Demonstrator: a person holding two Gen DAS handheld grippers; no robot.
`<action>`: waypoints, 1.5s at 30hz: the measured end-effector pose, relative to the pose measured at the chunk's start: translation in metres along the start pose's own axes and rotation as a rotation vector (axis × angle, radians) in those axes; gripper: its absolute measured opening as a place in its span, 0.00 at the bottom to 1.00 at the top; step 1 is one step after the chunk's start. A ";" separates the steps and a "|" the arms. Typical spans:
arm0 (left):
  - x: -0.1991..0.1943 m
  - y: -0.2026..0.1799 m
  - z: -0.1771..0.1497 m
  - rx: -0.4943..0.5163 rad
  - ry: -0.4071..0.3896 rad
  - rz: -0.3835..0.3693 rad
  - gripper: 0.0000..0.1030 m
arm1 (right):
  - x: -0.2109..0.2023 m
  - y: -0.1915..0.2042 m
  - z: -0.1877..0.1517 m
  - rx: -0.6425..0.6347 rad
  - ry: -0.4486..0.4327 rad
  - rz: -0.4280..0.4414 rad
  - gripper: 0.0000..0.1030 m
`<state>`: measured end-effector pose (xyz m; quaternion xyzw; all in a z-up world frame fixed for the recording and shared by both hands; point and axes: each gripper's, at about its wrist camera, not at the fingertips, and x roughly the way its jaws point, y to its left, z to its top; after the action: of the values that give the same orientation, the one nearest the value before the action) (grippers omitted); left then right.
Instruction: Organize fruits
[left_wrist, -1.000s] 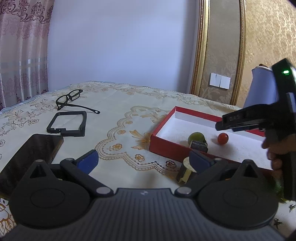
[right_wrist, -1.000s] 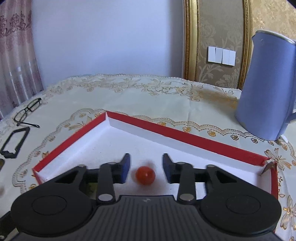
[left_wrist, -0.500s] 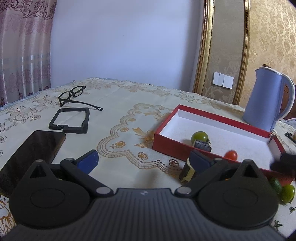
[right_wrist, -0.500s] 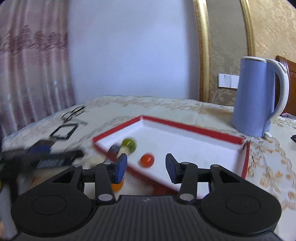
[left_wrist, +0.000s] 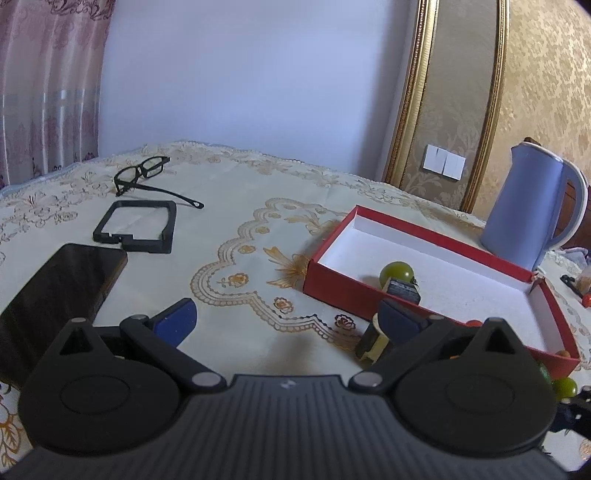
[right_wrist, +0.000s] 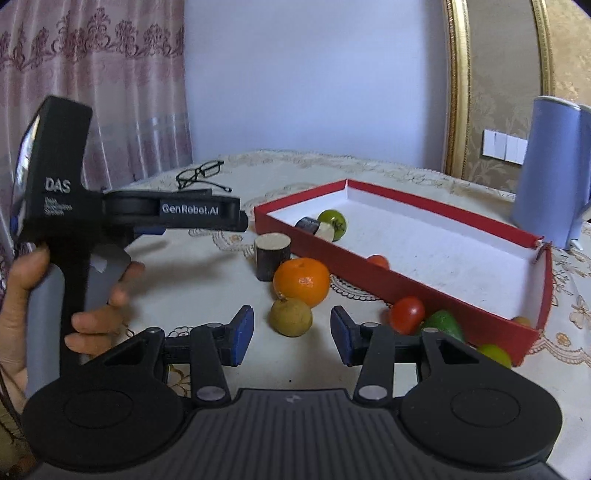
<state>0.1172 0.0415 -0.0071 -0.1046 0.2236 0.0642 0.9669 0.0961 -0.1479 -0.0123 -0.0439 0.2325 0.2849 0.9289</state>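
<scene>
Right wrist view: the right gripper (right_wrist: 291, 334) is hovering low over the tablecloth (right_wrist: 207, 291) with its blue-padded jaws standing apart and empty, bracketing a small brownish-yellow fruit (right_wrist: 290, 316) that is sitting between and just ahead of them. Judgement: this fruit is the next pick, since the jaws are already lined up on either side of it.

An orange (right_wrist: 302, 281) is resting just behind that fruit, possibly touching it, so a closing grip may nudge it. A dark cylinder with a pale flat top (right_wrist: 272, 256) is standing upright beyond the orange, beside the red box (right_wrist: 406, 288). A red tomato (right_wrist: 406, 314), a green fruit (right_wrist: 441, 325) and a yellow-green one (right_wrist: 495, 353) are lying against the box's near wall, outside it. Inside, a green fruit (right_wrist: 332, 223) is lying next to a small dark-and-pale piece at the far end, and another red tomato (right_wrist: 377, 261) is showing partly above the wall. Judgement: most of the fruit is not yet boxed.

The box is shallow, rectangular card, red outside and matte white inside, split at one corner. The fruits are smooth and round, likely to roll. The cloth is cream with embroidered gold scallops.

Left wrist view: the left gripper (left_wrist: 286, 317) is being held above the cloth, jaws wide apart, gripping nothing, facing the box. Glasses (left_wrist: 147, 173), a black frame (left_wrist: 136, 225), a dark phone (left_wrist: 62, 280) and a blue kettle (left_wrist: 528, 210) are lying clear of the work.
</scene>
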 end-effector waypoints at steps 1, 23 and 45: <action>0.001 0.001 0.000 -0.008 0.006 -0.004 1.00 | 0.002 0.000 -0.001 -0.003 0.006 -0.001 0.44; 0.009 0.004 0.008 -0.018 0.083 -0.102 1.00 | -0.042 -0.018 -0.024 0.105 -0.053 0.005 0.27; 0.050 -0.040 0.024 0.058 0.317 -0.131 0.60 | -0.043 -0.033 -0.039 0.219 -0.072 0.041 0.27</action>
<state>0.1792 0.0119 -0.0011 -0.0999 0.3676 -0.0224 0.9243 0.0671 -0.2061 -0.0291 0.0728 0.2294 0.2782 0.9299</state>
